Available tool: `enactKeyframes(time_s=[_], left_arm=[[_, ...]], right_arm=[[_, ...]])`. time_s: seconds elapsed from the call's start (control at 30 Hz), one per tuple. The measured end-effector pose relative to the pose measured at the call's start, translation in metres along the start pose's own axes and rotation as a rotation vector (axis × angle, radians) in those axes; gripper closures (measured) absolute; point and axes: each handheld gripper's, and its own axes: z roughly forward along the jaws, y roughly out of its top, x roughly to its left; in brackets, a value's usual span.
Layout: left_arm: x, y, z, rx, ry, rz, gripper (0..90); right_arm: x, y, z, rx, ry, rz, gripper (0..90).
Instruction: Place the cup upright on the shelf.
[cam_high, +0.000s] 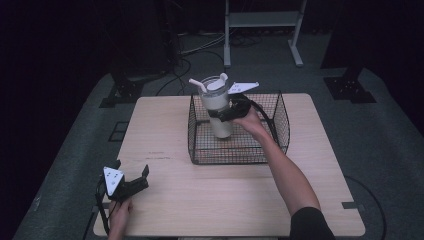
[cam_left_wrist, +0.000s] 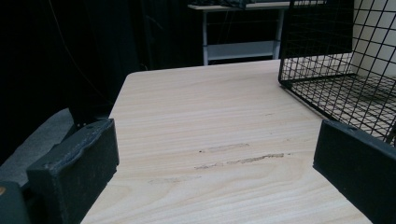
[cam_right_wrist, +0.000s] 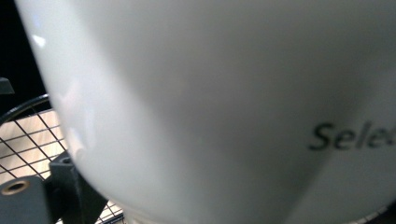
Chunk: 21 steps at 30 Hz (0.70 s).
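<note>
Near edge of the wooden table: left gripper resting at the front left corner, jaws spread apart, grasping nothing. Farther back — black wire basket, with the white tumbler upright inside it, clasped at mid-body by the right gripper; straw protruding from the lid.

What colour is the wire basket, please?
Black; the wire basket shows best in the high view.

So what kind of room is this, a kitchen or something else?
Probably a recording studio or lab, not a kitchen. Black curtains surround a lone wooden table, cables trail across the grey floor, and a person works a tumbler in a wire basket with handheld grippers.
</note>
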Motion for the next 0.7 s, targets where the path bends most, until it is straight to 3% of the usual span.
enactKeyframes(time_s=[0.3, 0.43, 0.6, 0.7], left_arm=[[0.001, 0.000, -0.001, -0.001, 0.002, -0.002, 0.0], [0.001, 0.000, -0.001, -0.001, 0.000, 0.003, 0.0], [0.000, 0.000, -0.001, -0.001, 0.000, 0.006, 0.0], [0.000, 0.000, -0.001, -0.003, 0.000, 0.006, 0.0]], right_arm=[[-0.003, -0.011, 0.008, 0.043, 0.010, 0.002, 5.6], [-0.003, -0.018, 0.010, 0.083, 0.016, -0.025, 5.6], [-0.002, -0.020, 0.009, 0.080, 0.006, -0.043, 5.6], [-0.006, -0.023, 0.004, 0.080, 0.011, -0.025, 5.6]])
